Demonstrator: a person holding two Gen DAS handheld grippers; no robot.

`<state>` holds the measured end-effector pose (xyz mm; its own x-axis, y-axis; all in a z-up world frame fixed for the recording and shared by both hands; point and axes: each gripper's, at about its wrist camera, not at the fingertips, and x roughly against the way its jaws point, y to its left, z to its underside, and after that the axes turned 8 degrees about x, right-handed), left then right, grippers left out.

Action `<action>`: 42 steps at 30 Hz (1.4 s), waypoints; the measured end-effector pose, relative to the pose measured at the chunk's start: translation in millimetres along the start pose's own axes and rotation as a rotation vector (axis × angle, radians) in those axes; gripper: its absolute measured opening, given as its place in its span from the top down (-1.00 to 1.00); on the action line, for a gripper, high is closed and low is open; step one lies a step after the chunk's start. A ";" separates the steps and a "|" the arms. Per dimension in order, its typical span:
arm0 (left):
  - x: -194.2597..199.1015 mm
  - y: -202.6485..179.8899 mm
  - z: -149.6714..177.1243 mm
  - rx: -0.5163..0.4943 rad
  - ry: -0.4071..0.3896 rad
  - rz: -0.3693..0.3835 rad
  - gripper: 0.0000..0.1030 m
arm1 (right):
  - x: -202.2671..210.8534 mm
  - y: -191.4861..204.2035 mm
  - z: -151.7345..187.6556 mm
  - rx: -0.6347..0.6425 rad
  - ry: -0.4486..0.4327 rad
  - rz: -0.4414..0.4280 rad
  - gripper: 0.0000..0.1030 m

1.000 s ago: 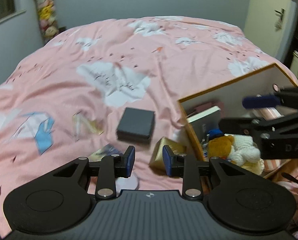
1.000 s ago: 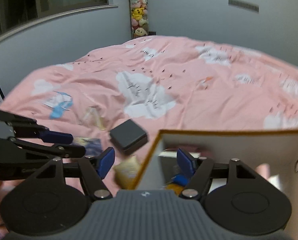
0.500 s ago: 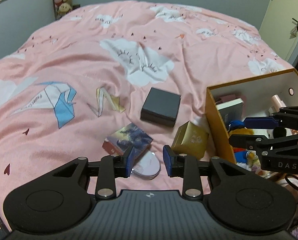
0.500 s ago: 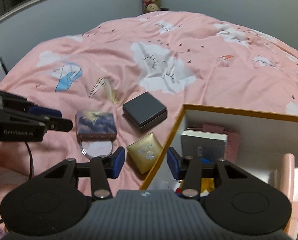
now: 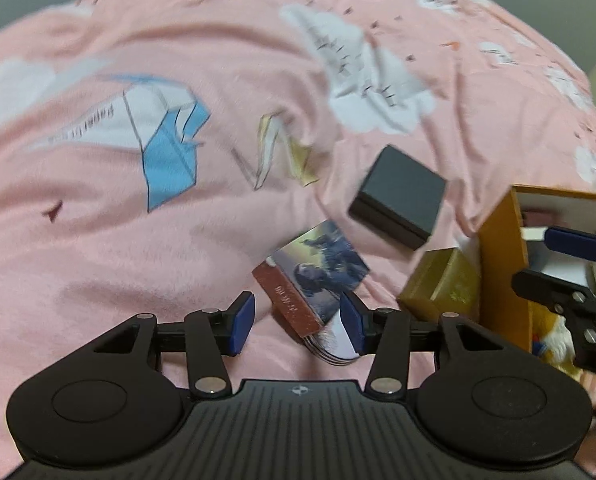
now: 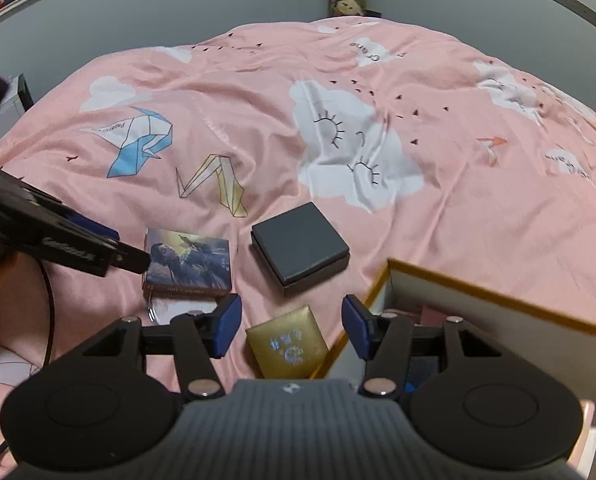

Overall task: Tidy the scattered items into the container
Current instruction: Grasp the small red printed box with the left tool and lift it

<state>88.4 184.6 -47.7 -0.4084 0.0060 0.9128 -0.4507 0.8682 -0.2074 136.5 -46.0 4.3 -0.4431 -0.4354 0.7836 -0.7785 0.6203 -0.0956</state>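
pink bedding [image 6: 257, 128] with white clouds and paper cranes covers the bed, and all the loose things lie on it near its front edge.

the picture box [image 5: 318, 276], a small box with a painted figure on its lid and a brown side, lies tilted on a round mirror-like disc [image 5: 338, 344]. the left tool [image 5: 298, 326] hangs over it with its blue pads apart; the jaws have just been opening, and the box corner and the disc sit between them, but no pad presses on anything. just beside it is the gold box [image 6: 287, 346], which touches the outer wall of the container [image 6: 498, 304], an open box with an orange rim and white inner walls. the right tool [image 6: 289, 330] is also released above the gold box; its jaws have just been opening too, with nothing clamped. the dark grey box [image 6: 300, 248] lies a little farther up the bed, apart from the others.

to do the step well, each tool probably should come lower until the pads stand on both flat sides of its box, then close. the left one should take the box alone and not catch the disc below, which may slide. the soft bedding can give way, so a slow push down is safer.

readable writing is little: "crane" on one cloud and "paper" on the blue crane. marks on the gold lid and the brown side are too blurred.
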 end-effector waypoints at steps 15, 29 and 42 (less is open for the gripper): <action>-46.8 -4.6 0.6 0.120 0.036 0.009 -0.20 | -21.2 -4.7 -1.0 0.020 0.038 -0.023 -0.16; -33.7 -36.3 -3.4 0.038 -0.065 0.091 0.36 | -29.1 -2.0 -8.9 0.091 0.063 0.017 -0.16; -15.4 -41.6 -13.7 -0.038 -0.121 0.031 0.50 | -45.1 0.0 -23.2 0.230 0.096 -0.005 -0.13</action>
<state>124.4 155.2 -48.2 -0.5155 -0.0248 0.8566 -0.4073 0.8865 -0.2195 166.8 -11.3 -16.8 -0.4033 -0.3675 0.8380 -0.8663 0.4484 -0.2203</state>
